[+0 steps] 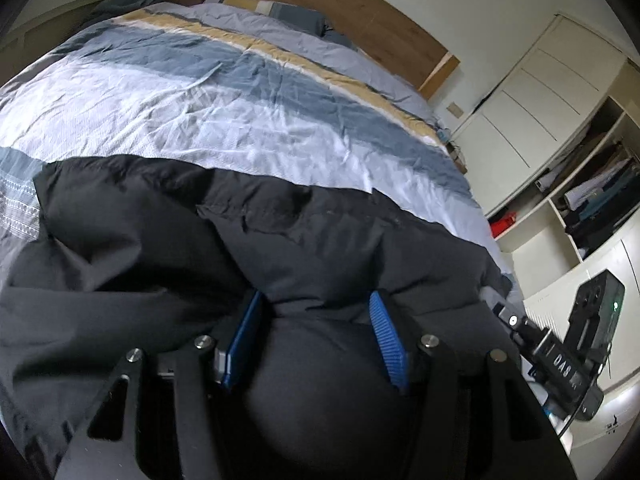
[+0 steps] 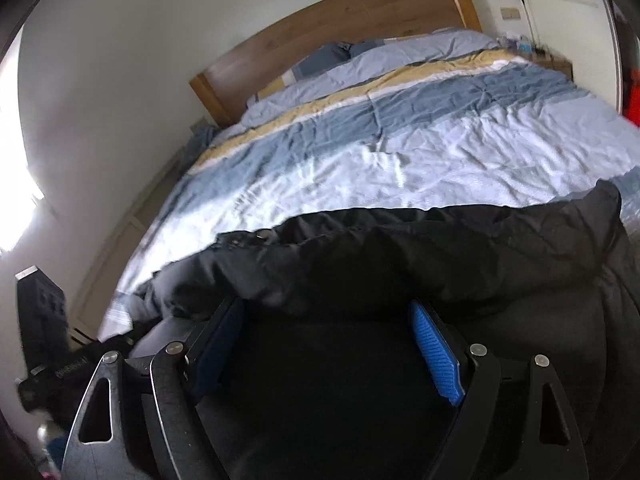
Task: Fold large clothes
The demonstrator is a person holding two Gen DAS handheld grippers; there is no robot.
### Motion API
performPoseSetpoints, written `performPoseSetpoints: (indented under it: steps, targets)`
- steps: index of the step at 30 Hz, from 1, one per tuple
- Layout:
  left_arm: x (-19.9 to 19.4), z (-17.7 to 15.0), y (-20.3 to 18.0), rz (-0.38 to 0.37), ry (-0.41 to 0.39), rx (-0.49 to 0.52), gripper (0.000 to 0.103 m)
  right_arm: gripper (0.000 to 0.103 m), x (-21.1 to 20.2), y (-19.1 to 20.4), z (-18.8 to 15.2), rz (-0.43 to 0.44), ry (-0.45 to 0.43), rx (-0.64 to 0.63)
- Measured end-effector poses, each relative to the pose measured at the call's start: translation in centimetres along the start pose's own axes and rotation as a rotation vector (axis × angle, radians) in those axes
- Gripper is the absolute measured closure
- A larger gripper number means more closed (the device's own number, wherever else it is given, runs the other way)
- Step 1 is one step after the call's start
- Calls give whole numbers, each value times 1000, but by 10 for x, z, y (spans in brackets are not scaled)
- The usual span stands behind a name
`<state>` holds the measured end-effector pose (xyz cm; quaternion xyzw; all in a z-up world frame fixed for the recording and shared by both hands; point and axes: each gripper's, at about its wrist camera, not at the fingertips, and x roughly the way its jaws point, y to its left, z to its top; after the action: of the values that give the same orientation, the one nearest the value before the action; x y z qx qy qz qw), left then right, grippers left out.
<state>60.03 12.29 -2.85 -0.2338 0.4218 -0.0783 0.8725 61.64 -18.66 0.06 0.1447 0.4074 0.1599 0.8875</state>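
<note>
A large black padded garment (image 1: 280, 232) lies across the near end of the bed; it also fills the lower part of the right wrist view (image 2: 460, 252). My left gripper (image 1: 316, 300) has its blue pads (image 1: 386, 336) spread wide, with a bulge of the black cloth between them. My right gripper (image 2: 326, 308) also stands with its pads (image 2: 434, 354) wide apart over the cloth. In the left wrist view the right gripper's body (image 1: 572, 344) shows at the right edge; in the right wrist view the left one's body (image 2: 44, 344) shows at the left edge.
The bed has a striped blue, white and yellow duvet (image 1: 224, 92) and a wooden headboard (image 1: 320, 4). White wardrobes and open shelves with clothes (image 1: 592, 184) stand to the right of the bed. A bright window (image 2: 12, 184) is on the left wall.
</note>
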Motion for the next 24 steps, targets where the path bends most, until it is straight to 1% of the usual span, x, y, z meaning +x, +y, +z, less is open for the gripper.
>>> performPoseSetpoints:
  steps: [3,6,9,15,19,22,24]
  targets:
    - [22,12,2,50,6,-7,49,19,17,-4,5,-24,6,5]
    - [46,31,5,99,26,-15,49,19,38,-8,18,-55,24,4]
    - [70,48,7,129,56,-13,49,19,60,-14,30,-77,49,6]
    - [113,71,12,178,106,-20,48,16,99,-31,46,-77,95,38]
    - [123,78,21,154,129,-48,47,15,113,-51,52,-43,123,82]
    - [117,78,32,118,140,-63,47,15,106,-65,52,5,109,113]
    - [108,77,40,130,144,-59,47,15,99,-74,52,12,96,114]
